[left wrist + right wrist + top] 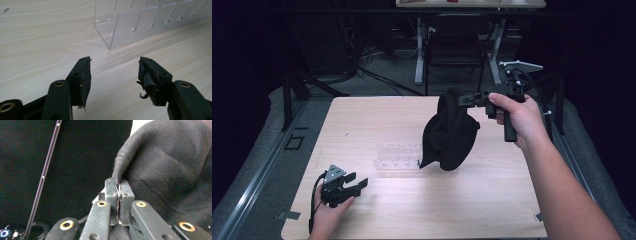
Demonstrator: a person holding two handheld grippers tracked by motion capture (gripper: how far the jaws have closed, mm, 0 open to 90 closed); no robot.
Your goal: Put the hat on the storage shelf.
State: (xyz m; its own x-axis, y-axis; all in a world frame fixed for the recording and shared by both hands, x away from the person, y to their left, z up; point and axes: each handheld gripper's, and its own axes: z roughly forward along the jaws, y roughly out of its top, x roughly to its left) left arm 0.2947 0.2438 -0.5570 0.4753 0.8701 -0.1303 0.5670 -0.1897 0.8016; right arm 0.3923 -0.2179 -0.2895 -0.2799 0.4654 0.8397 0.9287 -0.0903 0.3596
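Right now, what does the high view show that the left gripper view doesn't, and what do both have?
High view alone: the right hand-held gripper shut on a black cloth, holding it hanging above the table, and the person's forearms. Left gripper view alone: a close look at the left hand-held gripper, jaws open with nothing between them and worn pads. Both share the wooden table and the clear plastic rack.

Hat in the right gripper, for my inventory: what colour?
Plain black hat; high view shows it best.

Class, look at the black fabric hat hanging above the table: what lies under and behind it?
Under the black fabric hat lies the light wooden table. Behind its lower edge stands a clear acrylic rack whose right end the hat covers, so how far it runs cannot be seen.
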